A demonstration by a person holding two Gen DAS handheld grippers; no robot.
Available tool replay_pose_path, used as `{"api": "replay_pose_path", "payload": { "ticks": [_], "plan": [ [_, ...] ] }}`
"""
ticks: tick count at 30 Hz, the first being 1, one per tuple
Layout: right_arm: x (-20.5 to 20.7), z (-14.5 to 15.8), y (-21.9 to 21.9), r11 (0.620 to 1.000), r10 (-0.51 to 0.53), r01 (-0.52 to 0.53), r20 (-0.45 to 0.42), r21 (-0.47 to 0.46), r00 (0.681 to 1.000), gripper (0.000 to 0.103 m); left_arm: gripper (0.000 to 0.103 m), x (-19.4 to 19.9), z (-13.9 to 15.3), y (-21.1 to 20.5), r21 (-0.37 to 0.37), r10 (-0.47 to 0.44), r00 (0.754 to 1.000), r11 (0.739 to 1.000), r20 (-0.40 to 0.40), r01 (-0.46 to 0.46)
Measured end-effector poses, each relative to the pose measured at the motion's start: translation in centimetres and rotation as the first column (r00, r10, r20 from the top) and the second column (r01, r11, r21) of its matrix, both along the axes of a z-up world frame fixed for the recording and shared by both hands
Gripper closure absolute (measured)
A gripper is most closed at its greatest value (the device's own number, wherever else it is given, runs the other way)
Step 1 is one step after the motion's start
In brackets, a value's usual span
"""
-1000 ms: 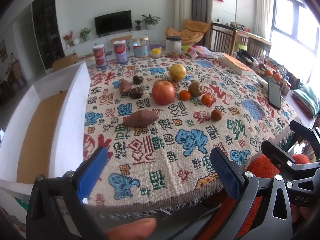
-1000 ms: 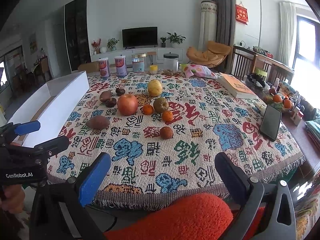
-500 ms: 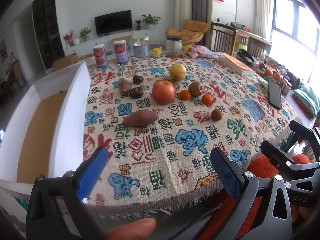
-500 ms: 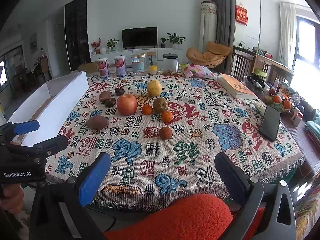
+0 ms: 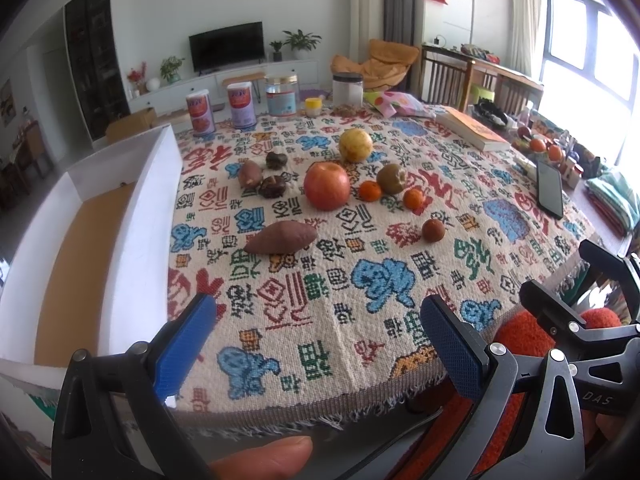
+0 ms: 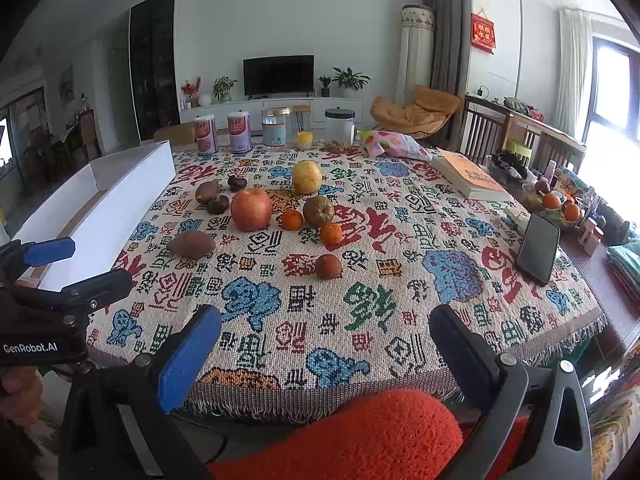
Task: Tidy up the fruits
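Note:
Fruits lie on the patterned tablecloth [image 5: 360, 288]: a red apple [image 5: 326, 185], a yellow pear [image 5: 355, 145], a green-brown fruit [image 5: 391, 178], two small oranges [image 5: 370, 191], a small brown round fruit [image 5: 433, 230] and a sweet potato [image 5: 281, 237]. The apple also shows in the right wrist view [image 6: 251, 209]. My left gripper [image 5: 316, 344] is open and empty at the table's near edge. My right gripper [image 6: 326, 354] is open and empty, also short of the table's near edge. A white open box [image 5: 120, 216] stands at the left.
Dark chestnut-like pieces [image 5: 272, 186] lie left of the apple. Tins and jars [image 5: 240, 106] stand at the far edge. A book [image 5: 472, 128] and a phone [image 5: 550, 188] lie at the right. An orange fuzzy sleeve [image 6: 360, 432] is below the right gripper.

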State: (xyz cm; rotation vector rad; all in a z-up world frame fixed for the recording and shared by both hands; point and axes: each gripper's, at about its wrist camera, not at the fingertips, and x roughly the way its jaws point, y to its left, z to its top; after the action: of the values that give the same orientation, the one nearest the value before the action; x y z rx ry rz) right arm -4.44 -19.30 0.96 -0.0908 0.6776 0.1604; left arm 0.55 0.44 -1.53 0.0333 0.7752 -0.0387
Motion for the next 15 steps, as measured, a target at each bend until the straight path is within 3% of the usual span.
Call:
{"api": "replay_pose_path", "payload": {
  "ticks": [8, 10, 12, 13, 15],
  "plan": [
    [0.0, 0.0, 0.0, 1.000, 0.004, -0.004, -0.002, -0.002, 1.000, 0.000, 0.001, -0.1, 0.0, 0.0, 0.000, 0.002, 1.000, 1.000, 0.001, -0.002],
    [0.4, 0.6, 0.0, 0.998, 0.035, -0.037, -0.036, -0.043, 0.999, 0.000, 0.001, 0.0, 0.4, 0.1, -0.007, 0.002, 1.000, 1.000, -0.002, -0.002],
    [0.8, 2.5, -0.1, 0.974, 0.101, -0.121, -0.112, -0.194, 0.989, 0.000, 0.001, -0.1, 1.2, 0.3, -0.051, -0.020, 1.000, 0.999, -0.005, 0.019],
    [0.6, 3.7, -0.1, 0.933, 0.128, -0.172, -0.154, -0.317, 0.980, 0.000, 0.001, -0.1, 1.5, 0.3, -0.069, -0.026, 1.000, 0.997, 0.000, 0.026],
    [-0.3, 6.0, -0.3, 0.826, 0.154, -0.212, -0.153, -0.522, 0.976, 0.000, 0.001, -0.1, 2.0, 0.1, -0.088, -0.028, 0.999, 0.996, 0.015, 0.029]
  ]
}}
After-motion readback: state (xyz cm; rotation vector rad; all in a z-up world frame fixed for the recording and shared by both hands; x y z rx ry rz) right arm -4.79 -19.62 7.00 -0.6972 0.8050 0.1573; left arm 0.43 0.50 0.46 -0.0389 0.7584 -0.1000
